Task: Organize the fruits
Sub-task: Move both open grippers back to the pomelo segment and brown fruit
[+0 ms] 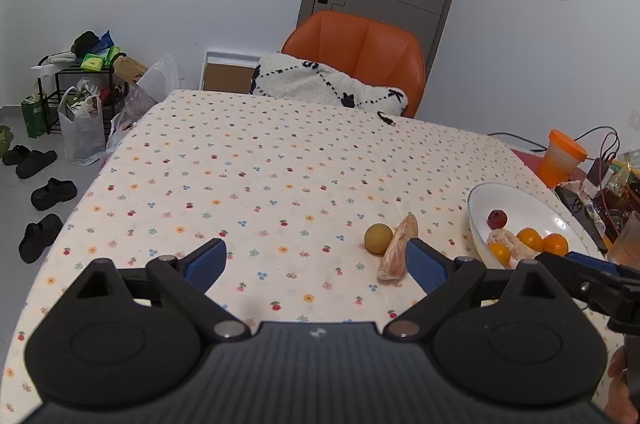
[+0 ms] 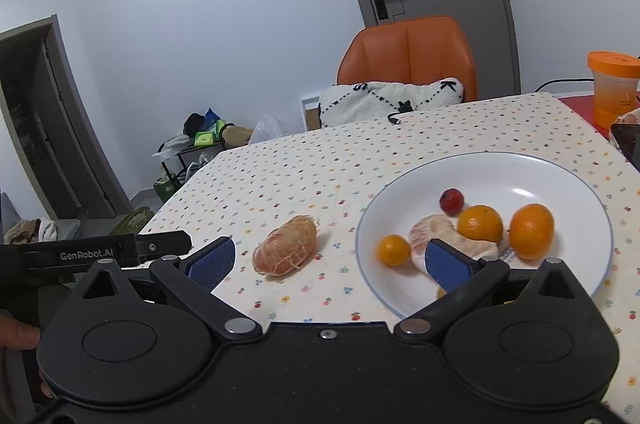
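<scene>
A white plate [image 2: 520, 172] [image 1: 516, 198] on the flowered tablecloth holds a small red fruit [image 2: 452, 201], three oranges [image 2: 480, 223] and a peeled citrus piece [image 2: 434, 230]. Left of the plate lies another peeled citrus segment [image 2: 286, 251] [image 1: 396, 250], and a brownish round fruit [image 1: 378, 238] rests beside it in the left wrist view. My right gripper [image 2: 330, 260] is open, its right finger over the plate's near rim and the segment between its fingertips but farther off. My left gripper [image 1: 316, 260] is open above bare cloth, with its right fingertip close to the segment.
An orange chair [image 1: 360, 52] with a white cushion [image 1: 328, 84] stands at the table's far side. An orange-lidded cup [image 2: 614, 86], cables and clutter sit at the right edge. Shoes [image 1: 52, 192] and bags [image 1: 80, 128] lie on the floor left of the table.
</scene>
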Demonstrator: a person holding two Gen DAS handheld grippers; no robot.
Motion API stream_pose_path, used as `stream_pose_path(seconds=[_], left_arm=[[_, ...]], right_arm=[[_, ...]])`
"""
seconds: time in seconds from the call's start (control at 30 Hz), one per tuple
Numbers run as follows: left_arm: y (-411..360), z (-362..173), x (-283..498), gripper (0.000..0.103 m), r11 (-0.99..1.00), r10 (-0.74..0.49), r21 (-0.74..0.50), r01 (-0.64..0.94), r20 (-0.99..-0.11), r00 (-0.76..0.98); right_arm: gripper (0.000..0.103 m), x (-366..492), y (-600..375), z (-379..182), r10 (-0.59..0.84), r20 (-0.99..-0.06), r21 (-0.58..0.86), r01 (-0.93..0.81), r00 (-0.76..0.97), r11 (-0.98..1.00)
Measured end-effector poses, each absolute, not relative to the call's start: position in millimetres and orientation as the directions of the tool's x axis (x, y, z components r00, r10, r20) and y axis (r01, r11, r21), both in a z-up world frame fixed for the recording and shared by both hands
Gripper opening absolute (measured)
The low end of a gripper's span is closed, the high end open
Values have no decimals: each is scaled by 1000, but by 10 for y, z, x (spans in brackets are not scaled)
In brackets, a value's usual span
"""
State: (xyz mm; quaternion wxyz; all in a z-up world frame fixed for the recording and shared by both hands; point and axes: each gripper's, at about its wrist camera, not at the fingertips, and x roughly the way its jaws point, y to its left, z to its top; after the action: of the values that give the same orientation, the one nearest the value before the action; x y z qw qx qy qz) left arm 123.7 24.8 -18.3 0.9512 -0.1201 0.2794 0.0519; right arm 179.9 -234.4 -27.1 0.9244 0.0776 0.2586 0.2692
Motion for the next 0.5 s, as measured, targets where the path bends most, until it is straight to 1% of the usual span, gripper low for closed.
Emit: stream_pose_path(seconds=[0.17, 0.4, 0.5], left_arm=[[367, -188, 1205, 95, 958, 29, -228, -176, -532, 846], [477, -229, 1185, 95, 951, 22, -249, -181, -531, 847], [534, -252, 1186, 95, 947, 22, -259, -187, -533, 846]], right_arm=[[100, 1816, -2232, -283, 541, -448, 285, -460, 711, 841], [89, 1855, -2064, -306, 553, -467, 282, -476, 690, 833], [86, 1869, -1998, -316, 559, -475, 281, -485, 680, 828]])
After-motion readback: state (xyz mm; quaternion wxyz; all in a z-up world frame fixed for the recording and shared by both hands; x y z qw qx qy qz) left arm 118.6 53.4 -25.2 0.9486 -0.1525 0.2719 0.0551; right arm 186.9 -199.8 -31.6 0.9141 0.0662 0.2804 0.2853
